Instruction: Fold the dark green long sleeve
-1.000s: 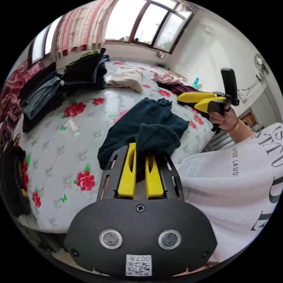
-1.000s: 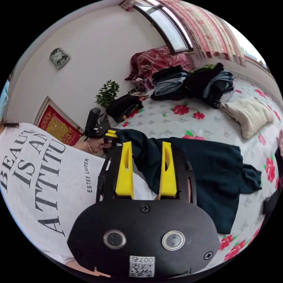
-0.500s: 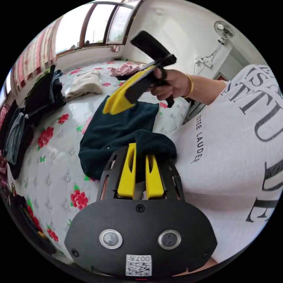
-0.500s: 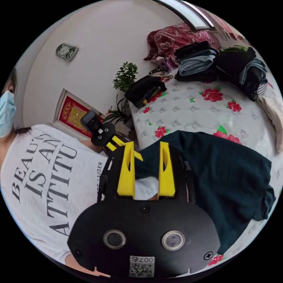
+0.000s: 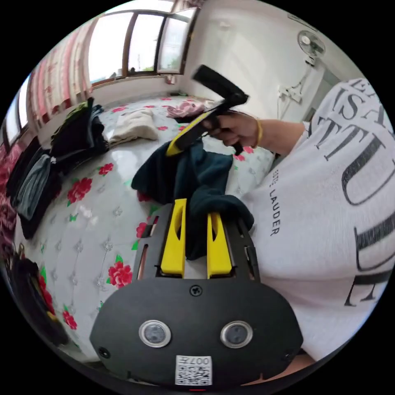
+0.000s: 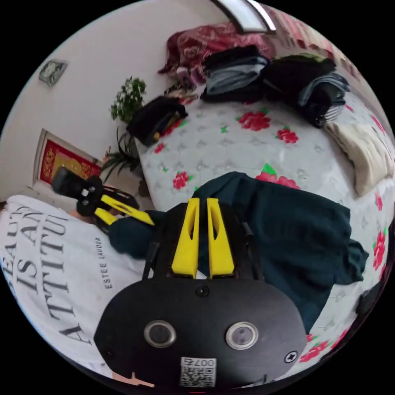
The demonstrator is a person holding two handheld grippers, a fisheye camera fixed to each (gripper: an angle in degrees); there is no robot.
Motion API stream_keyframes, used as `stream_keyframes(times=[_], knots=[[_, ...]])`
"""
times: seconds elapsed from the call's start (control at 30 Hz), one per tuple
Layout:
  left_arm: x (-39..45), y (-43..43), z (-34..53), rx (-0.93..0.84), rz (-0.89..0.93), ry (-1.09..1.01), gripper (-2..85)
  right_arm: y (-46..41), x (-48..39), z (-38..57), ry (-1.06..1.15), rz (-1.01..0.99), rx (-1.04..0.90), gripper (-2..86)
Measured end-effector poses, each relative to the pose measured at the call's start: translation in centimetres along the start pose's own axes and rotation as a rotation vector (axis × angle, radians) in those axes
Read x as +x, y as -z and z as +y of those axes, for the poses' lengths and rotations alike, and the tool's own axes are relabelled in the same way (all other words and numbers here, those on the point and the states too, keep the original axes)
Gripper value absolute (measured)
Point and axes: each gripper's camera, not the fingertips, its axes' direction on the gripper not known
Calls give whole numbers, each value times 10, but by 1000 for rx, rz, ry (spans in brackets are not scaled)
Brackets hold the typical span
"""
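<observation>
Dark green long sleeve (image 5: 193,177) is pinched in both the left gripper (image 5: 196,205) and right gripper (image 6: 202,201) jaws.

Open stretch of flowered bed (image 6: 230,152) is seen between the dark green long sleeve (image 6: 288,230) and the far clothes stacks; passage is possible there.

Far edge is blocked by folded dark stacks (image 6: 279,78) and a cream garment (image 6: 366,152) (lying just beside the stacks).

Bed corner is taken by a black bag (image 6: 158,117), with a potted plant (image 6: 127,96) behind it.

Near side is closed off by the person's white shirt (image 5: 329,222); the raised green cloth hangs between both tongs, left tongs (image 5: 196,205) and right tongs (image 6: 203,202).
</observation>
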Motion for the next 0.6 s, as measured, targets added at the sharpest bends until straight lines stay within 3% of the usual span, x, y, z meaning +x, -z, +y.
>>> stream_keyframes(times=[0.07, 0.17, 0.3, 0.4, 0.5, 0.6], knots=[[-22, 9, 12, 64, -22, 120, 54, 67, 16, 45, -68, -47, 219, 31], [-46, 7, 9, 33, -78, 183, 49, 131, 28, 124, -202, 120, 376, 42], [-58, -33, -26, -38, 14, 129, 72, 130, 64, 203, -426, 83, 321, 69], [-52, -73, -48, -125, 69, 76, 91, 130, 70, 231, -465, 75, 345, 86], [-32, -126, -64, -280, 79, 26, 101, 133, 64, 235, -395, 81, 356, 103], [-18, -128, -59, -292, 85, 41, 98, 120, 62, 221, -282, 141, 221, 112]])
